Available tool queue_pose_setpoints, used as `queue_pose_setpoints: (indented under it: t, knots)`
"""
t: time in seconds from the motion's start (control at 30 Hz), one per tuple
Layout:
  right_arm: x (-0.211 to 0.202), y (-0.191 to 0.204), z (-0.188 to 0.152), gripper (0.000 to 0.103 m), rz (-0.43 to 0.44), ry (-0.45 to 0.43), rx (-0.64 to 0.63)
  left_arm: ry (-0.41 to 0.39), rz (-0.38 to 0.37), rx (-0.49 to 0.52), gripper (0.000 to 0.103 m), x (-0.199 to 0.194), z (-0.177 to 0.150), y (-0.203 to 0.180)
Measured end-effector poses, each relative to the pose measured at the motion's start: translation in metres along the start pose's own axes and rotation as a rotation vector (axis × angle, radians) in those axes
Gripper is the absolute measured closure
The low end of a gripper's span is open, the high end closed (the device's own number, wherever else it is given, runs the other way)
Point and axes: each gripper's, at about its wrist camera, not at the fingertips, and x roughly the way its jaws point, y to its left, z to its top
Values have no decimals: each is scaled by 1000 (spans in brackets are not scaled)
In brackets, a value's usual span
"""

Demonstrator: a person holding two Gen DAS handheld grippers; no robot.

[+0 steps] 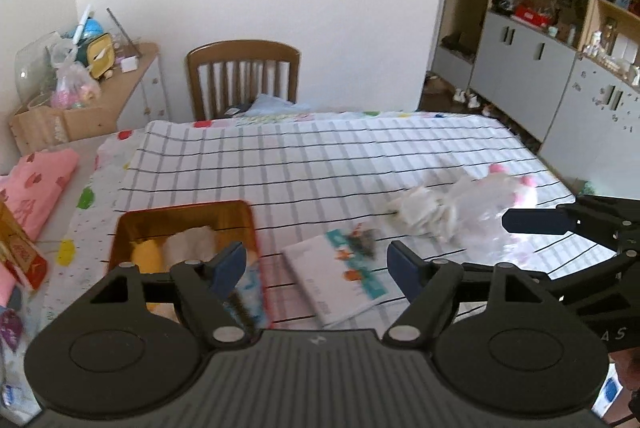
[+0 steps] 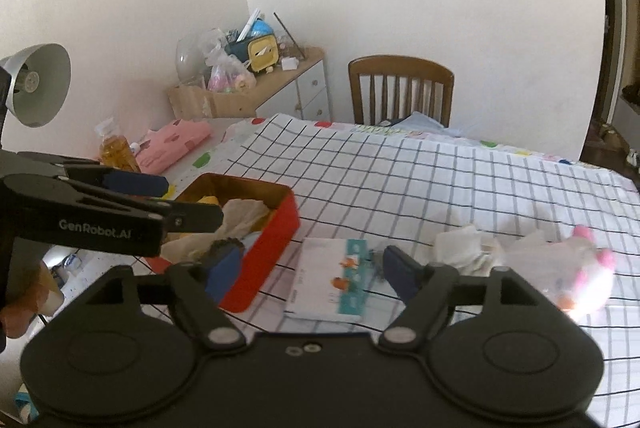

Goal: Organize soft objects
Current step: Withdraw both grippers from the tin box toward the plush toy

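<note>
A red tin box (image 1: 184, 208) (image 2: 268, 248) stands on the checked tablecloth (image 1: 320, 163) with yellow and beige soft pieces (image 2: 244, 214) inside. To its right lie a booklet (image 1: 336, 276) (image 2: 328, 276), a crumpled white cloth (image 1: 420, 211) (image 2: 460, 248) and a white plush toy with pink ears (image 1: 492, 195) (image 2: 580, 268) in clear wrap. My left gripper (image 1: 316, 262) hangs open above the box's right edge and the booklet, holding nothing. My right gripper (image 2: 311, 264) is open over the booklet, also holding nothing. One finger (image 1: 532, 222) of it shows near the plush.
A wooden chair (image 1: 244, 75) (image 2: 400, 83) stands at the table's far side. A folded pink cloth (image 1: 36, 183) (image 2: 172, 143), a bottle (image 2: 114, 147) and a desk lamp (image 2: 38, 83) sit to the left. Grey cabinets (image 1: 528, 67) line the right wall.
</note>
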Motion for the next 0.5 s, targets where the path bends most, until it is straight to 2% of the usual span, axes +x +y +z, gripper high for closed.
queue_pose_setpoints:
  t: [0.1, 0.2, 0.37, 0.5]
  knots:
    - [-13, -14, -5, 17, -6, -14, 6, -23, -16, 7, 25, -1, -2, -18]
    - [-26, -31, -9, 13, -21, -29, 17, -45, -29, 9, 16, 0, -3, -37]
    - [-41, -60, -19, 11, -49, -44, 44, -72, -72, -3, 15, 7, -2, -62]
    - [-52, -84, -29, 10, -79, -52, 67, -83, -108, -15, 0, 18, -1, -81]
